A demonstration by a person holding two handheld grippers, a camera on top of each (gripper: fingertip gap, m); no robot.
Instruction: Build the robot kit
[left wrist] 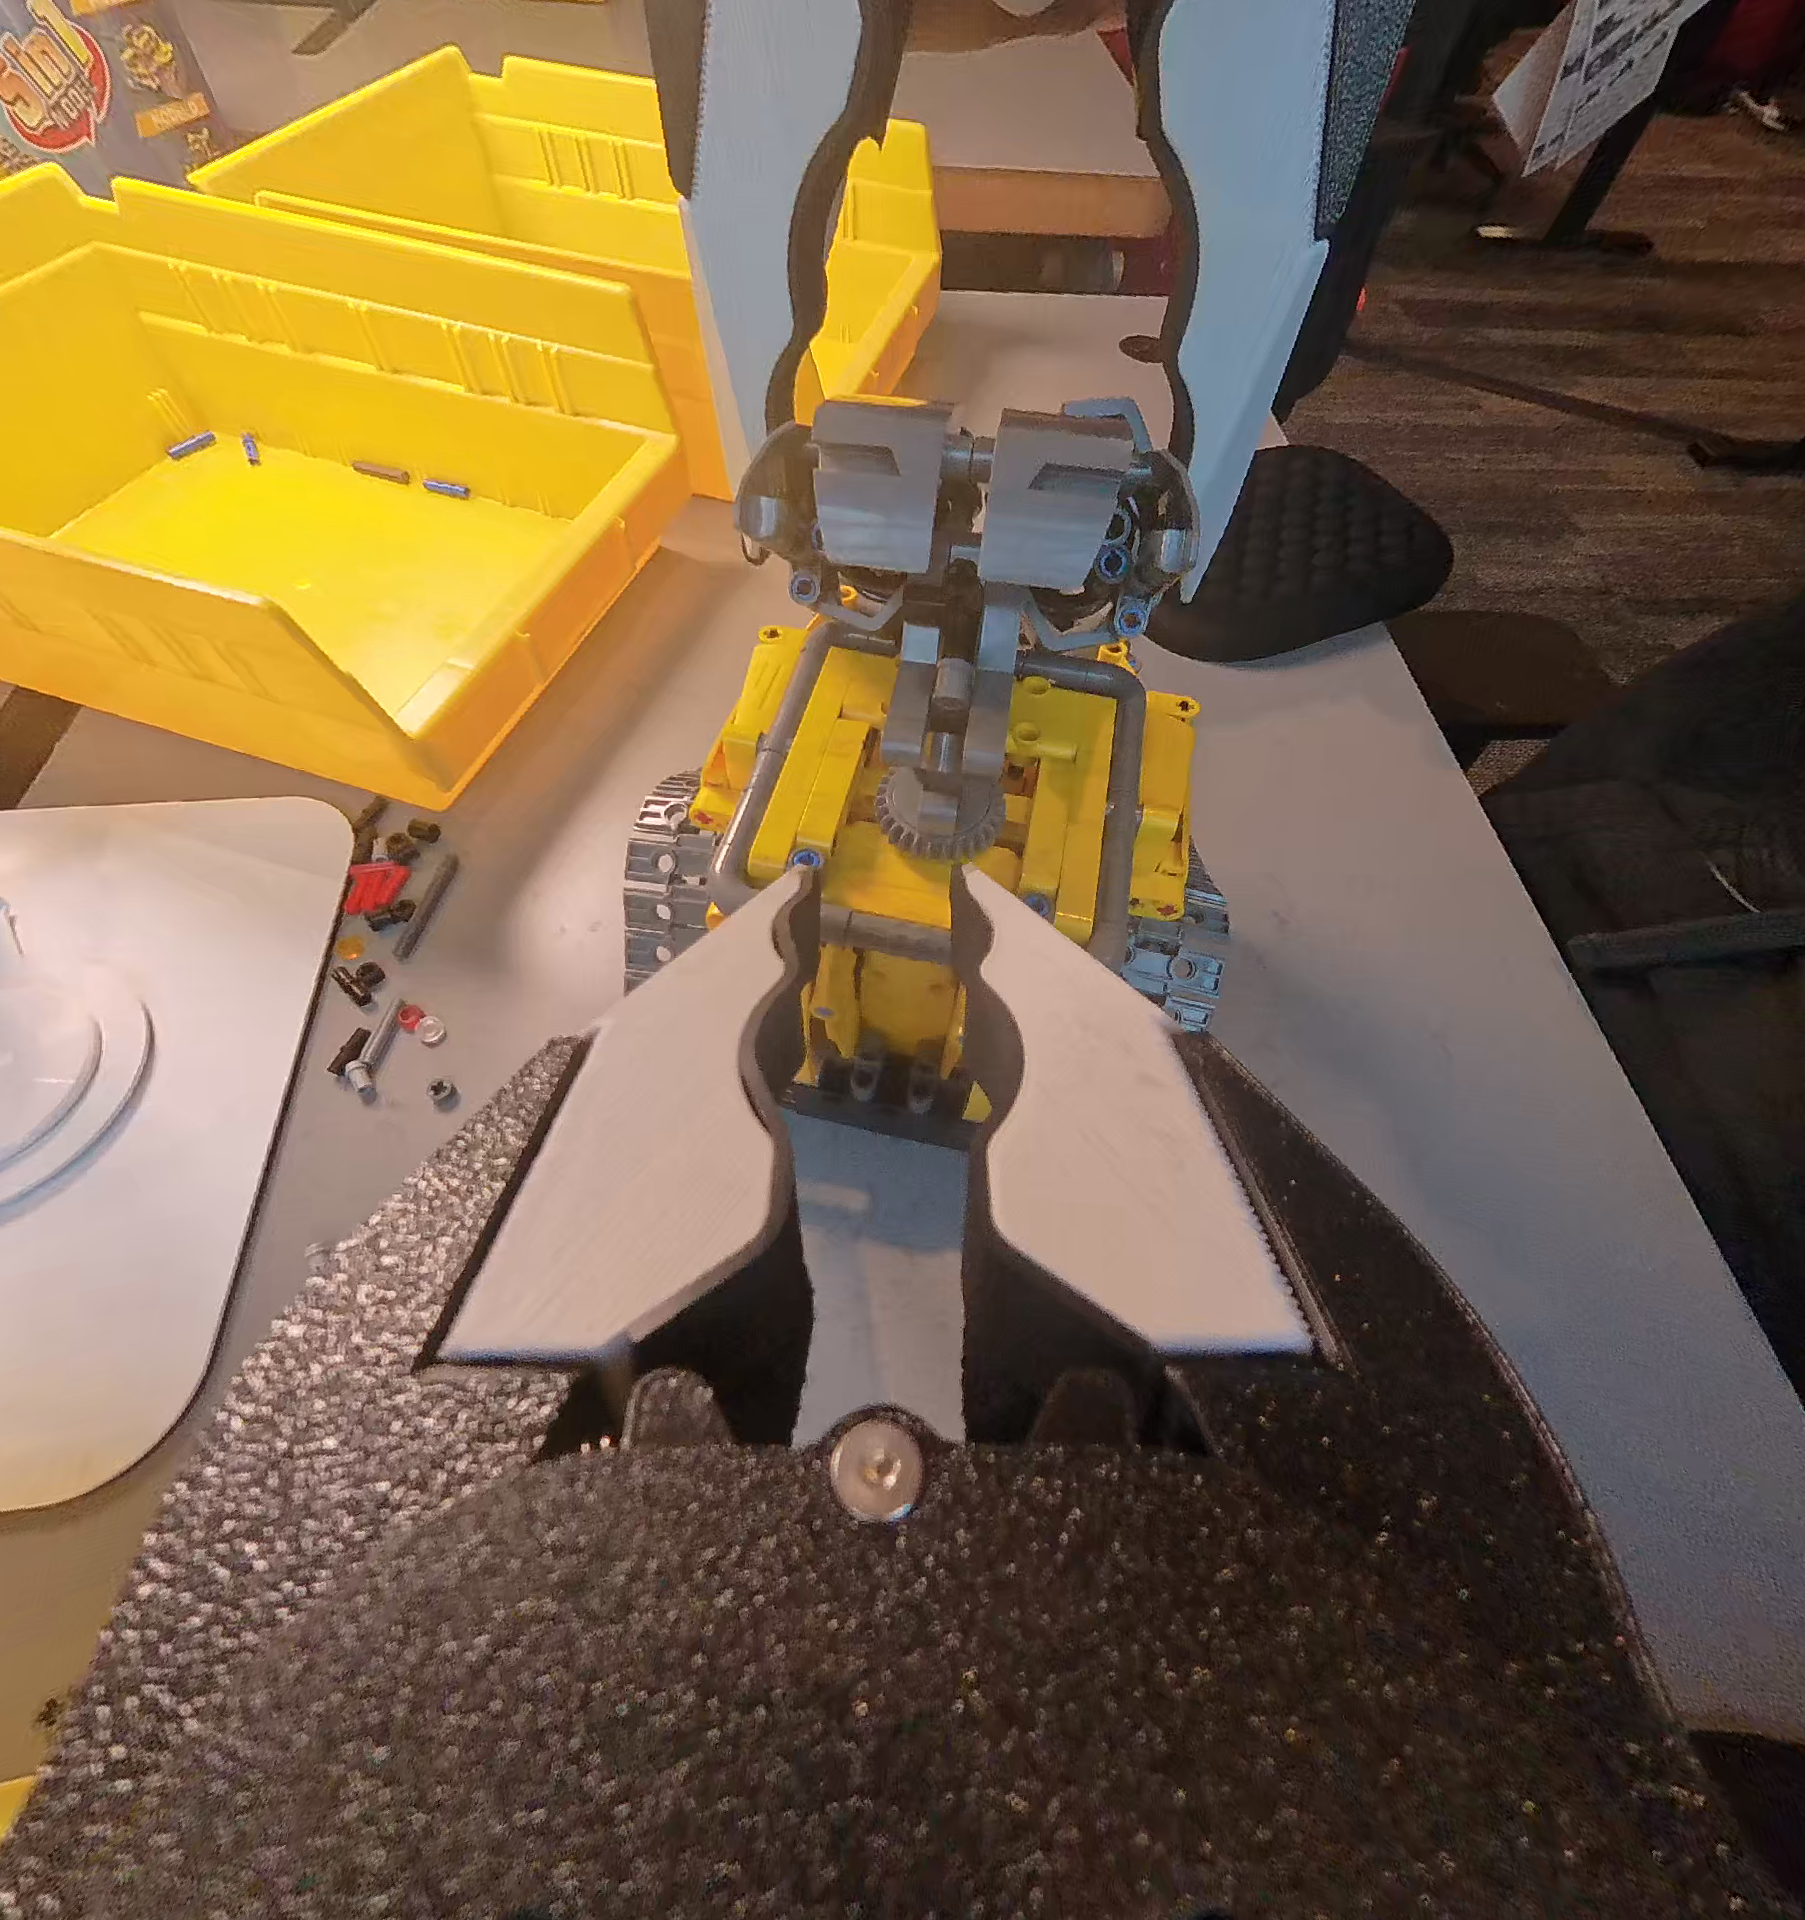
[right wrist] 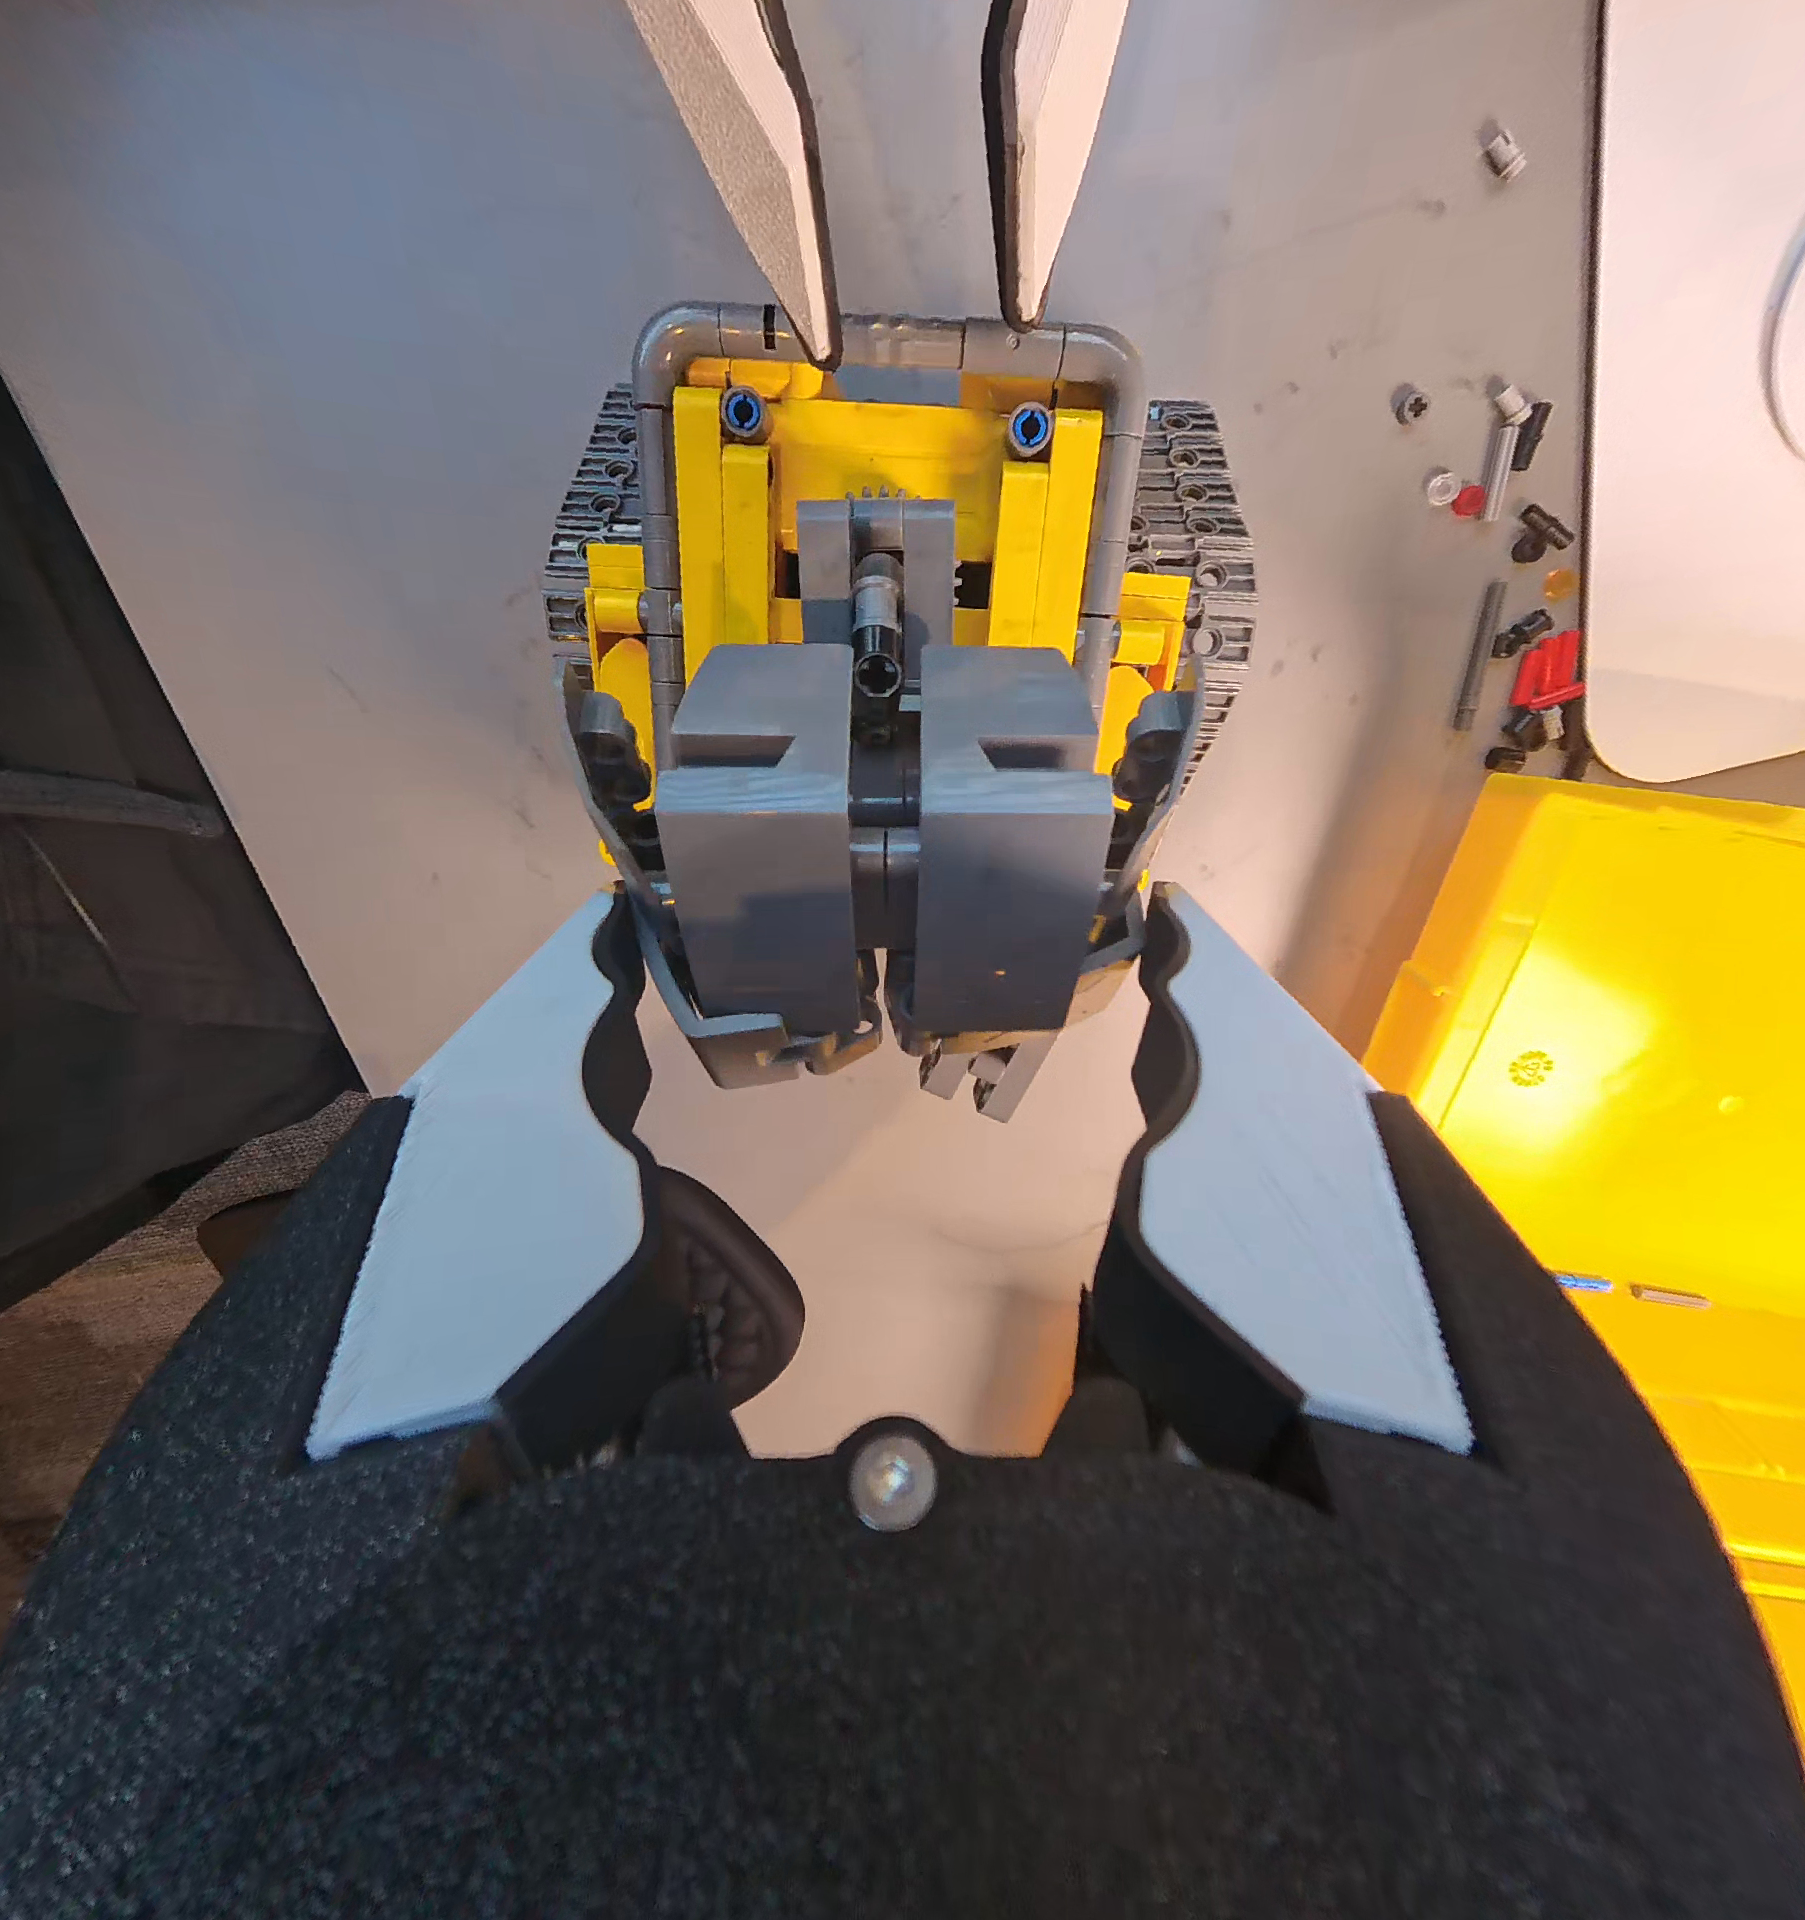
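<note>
A yellow and grey brick-built robot model [left wrist: 939, 790] on grey tracks stands on the grey table [left wrist: 1345, 935]. My left gripper [left wrist: 887, 883] is shut on the narrow yellow part at the near end of its body. It enters the right wrist view [right wrist: 924, 338] from the top, with its tips at the model's grey frame bar. My right gripper [right wrist: 885, 902] is open wide, its fingertips flanking the model's grey two-block head [right wrist: 877, 842], close beside its sides. In the left wrist view it [left wrist: 981, 499] comes down from above around the head.
Two yellow bins [left wrist: 306, 540] [left wrist: 524, 177] stand left of the model, the near one holding a few small pins. Loose small parts [left wrist: 399, 935] lie beside a white plate [left wrist: 150, 1143]. The table edge runs on the right, with a black chair [left wrist: 1313, 551] beyond. My hands' fingertips stand some 9 cm from each other.
</note>
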